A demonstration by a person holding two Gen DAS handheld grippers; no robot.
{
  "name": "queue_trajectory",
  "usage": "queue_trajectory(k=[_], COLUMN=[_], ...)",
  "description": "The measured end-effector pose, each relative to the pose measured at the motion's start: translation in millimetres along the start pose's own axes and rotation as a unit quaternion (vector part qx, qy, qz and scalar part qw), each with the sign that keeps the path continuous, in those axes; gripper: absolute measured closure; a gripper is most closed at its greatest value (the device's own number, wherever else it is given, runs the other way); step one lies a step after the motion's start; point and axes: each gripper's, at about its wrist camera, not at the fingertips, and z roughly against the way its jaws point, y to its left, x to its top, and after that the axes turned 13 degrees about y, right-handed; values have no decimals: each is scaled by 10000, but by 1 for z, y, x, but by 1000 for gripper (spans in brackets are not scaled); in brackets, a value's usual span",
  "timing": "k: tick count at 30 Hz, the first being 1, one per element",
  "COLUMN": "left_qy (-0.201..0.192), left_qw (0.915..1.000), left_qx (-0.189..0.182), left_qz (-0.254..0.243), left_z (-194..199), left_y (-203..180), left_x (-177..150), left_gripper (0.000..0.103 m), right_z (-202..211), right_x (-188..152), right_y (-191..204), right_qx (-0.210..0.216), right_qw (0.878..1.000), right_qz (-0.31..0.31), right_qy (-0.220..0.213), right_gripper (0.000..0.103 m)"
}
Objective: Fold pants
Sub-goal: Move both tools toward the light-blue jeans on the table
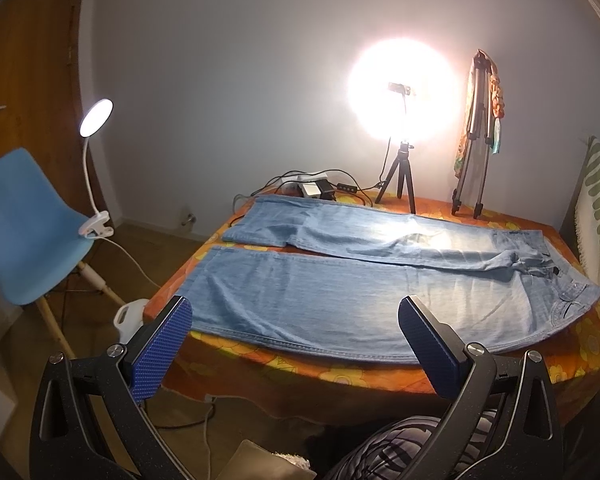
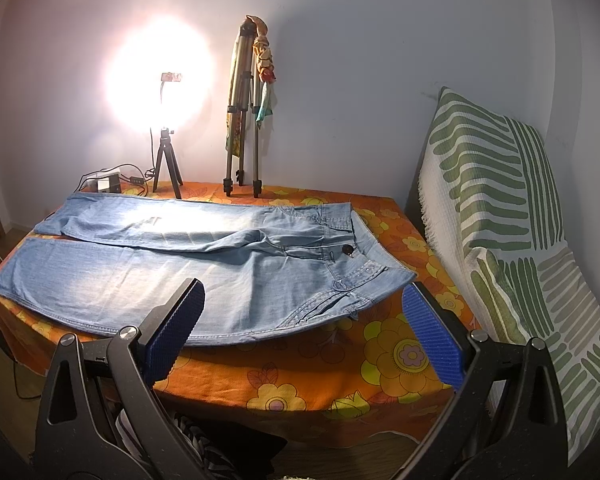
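Note:
Light blue jeans (image 1: 340,296) lie flat and unfolded on the table, legs side by side, hems to the left, waistband (image 2: 360,248) with a dark button to the right. My left gripper (image 1: 296,312) hovers open near the table's front edge, in front of the near leg, nothing between its blue pads (image 1: 164,344). My right gripper (image 2: 304,300) is open too, held in front of the waist end of the jeans (image 2: 180,276), its pads (image 2: 432,336) apart and touching nothing.
The table wears an orange flowered cloth (image 2: 400,356). At its back stand a bright ring light on a small tripod (image 1: 400,176), a folded silver tripod (image 1: 476,140) and a power strip with cables (image 1: 312,188). A blue chair with a clip lamp (image 1: 32,224) is left; a green-striped throw (image 2: 500,208) right.

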Motion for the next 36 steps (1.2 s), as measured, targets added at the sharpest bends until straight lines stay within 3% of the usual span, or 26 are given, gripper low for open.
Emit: queue_trajectory(k=[29, 36], left_qy=[-105, -32], left_qw=[9999, 9997], left_qx=[112, 44], left_qz=[66, 220], left_z=[17, 20], left_y=[20, 44], left_x=[-17, -28], left_gripper=[0, 0], right_z=[18, 28], right_x=[-7, -13], right_y=[6, 2], right_qx=[47, 122], right_qw=[9999, 9996], right_qz=[8, 31], right_qy=[-158, -257], right_gripper=[2, 2])
